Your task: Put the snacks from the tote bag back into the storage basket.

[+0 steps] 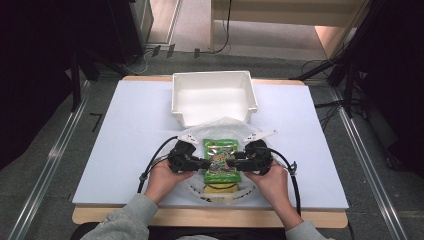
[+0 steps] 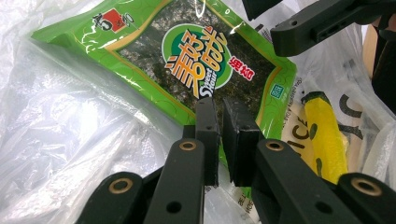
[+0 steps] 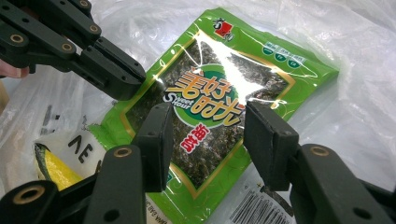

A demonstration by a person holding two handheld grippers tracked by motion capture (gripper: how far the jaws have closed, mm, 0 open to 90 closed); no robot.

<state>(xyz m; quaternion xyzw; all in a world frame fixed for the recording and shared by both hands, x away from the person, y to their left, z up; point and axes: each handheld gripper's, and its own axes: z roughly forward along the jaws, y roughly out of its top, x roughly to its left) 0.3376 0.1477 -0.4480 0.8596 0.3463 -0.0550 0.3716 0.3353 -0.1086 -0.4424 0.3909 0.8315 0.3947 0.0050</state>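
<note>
A green seaweed snack packet (image 1: pixel 220 159) lies flat on a crumpled clear plastic bag (image 1: pixel 225 126) near the table's front edge. My left gripper (image 1: pixel 206 163) comes in from the left. In the left gripper view its jaws (image 2: pixel 220 108) are pinched nearly together on the packet's (image 2: pixel 196 60) near edge. My right gripper (image 1: pixel 231 162) faces it from the right. Its jaws (image 3: pixel 208 116) stand wide apart above the packet (image 3: pixel 219 93), not pressing on it. The left gripper's tip (image 3: pixel 128 79) sits at the packet's far edge in the right gripper view.
A white plastic bin (image 1: pixel 214 75) stands just behind the bag, open side up. A yellow item (image 2: pixel 324 135) with printed wrapping lies inside the bag under the packet's near end. White table surface (image 1: pixel 125 140) stretches to both sides.
</note>
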